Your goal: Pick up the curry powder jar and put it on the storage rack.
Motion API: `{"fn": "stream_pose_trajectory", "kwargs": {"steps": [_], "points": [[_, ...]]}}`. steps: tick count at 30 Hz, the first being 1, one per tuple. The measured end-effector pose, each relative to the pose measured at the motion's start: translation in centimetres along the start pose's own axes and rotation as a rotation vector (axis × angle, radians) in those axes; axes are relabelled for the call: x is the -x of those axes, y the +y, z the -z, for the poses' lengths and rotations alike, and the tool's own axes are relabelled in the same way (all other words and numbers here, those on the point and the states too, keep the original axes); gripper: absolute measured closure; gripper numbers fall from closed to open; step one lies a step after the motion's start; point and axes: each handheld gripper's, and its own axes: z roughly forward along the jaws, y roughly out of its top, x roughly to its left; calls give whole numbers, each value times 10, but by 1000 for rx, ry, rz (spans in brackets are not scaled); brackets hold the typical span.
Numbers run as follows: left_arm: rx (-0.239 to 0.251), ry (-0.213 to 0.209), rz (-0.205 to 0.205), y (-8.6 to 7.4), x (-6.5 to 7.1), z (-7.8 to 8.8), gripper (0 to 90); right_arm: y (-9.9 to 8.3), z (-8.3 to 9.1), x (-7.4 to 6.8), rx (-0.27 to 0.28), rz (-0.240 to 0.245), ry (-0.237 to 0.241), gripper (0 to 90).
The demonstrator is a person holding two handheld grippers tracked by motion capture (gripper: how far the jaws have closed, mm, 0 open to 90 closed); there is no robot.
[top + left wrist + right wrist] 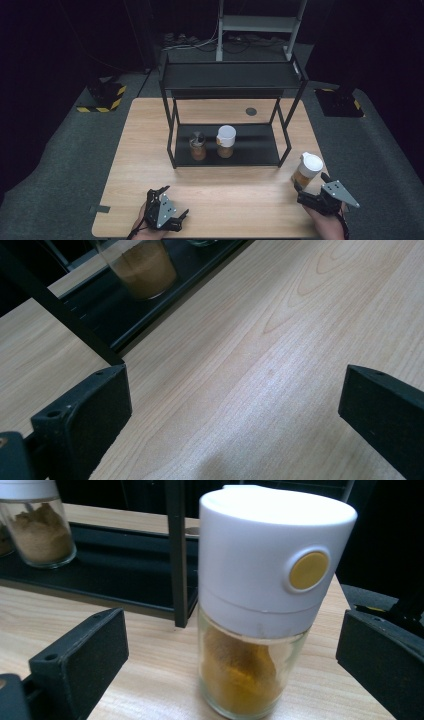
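Note:
A glass spice jar (307,170) with a white lid and yellow powder stands upright near the table's right edge. In the right gripper view the same spice jar (260,605) shows a yellow button on its lid and sits between the two wide-apart jaws of my right gripper (235,655), untouched. My right gripper (311,192) is open, just in front of the jar. My left gripper (161,196) rests open near the front left of the table, and in its own view the left gripper (235,400) has bare wood between its jaws.
A black two-tier metal rack (230,80) stands mid-table. Its lower shelf (255,145) carries a dark-capped jar (198,145) and a white-lidded jar (225,141), both with brown contents. The table's right edge (320,165) is close to the spice jar.

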Motion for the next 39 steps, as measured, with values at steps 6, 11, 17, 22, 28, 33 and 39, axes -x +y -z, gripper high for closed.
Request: {"fn": "stream_pose_trajectory", "kwargs": {"steps": [6,11,17,22,28,33,39], "points": [[1,-1,-2,0,0,0,10,3,-8,3,-2,-20,1,7],[2,-2,-4,0,0,0,10,6,-13,5,-7,-24,0,33],[1,-3,-6,0,0,0,10,9,-18,8,0,-23,6,103],[4,-4,-5,-1,0,0,10,9,-23,11,3,-29,7,181],[3,-4,-9,-1,0,0,10,8,-25,13,14,-14,4,299],[3,-4,-11,0,0,0,10,6,-24,17,22,-17,16,304],[3,-2,-11,0,0,0,9,7,-25,14,22,2,12,305]]}}
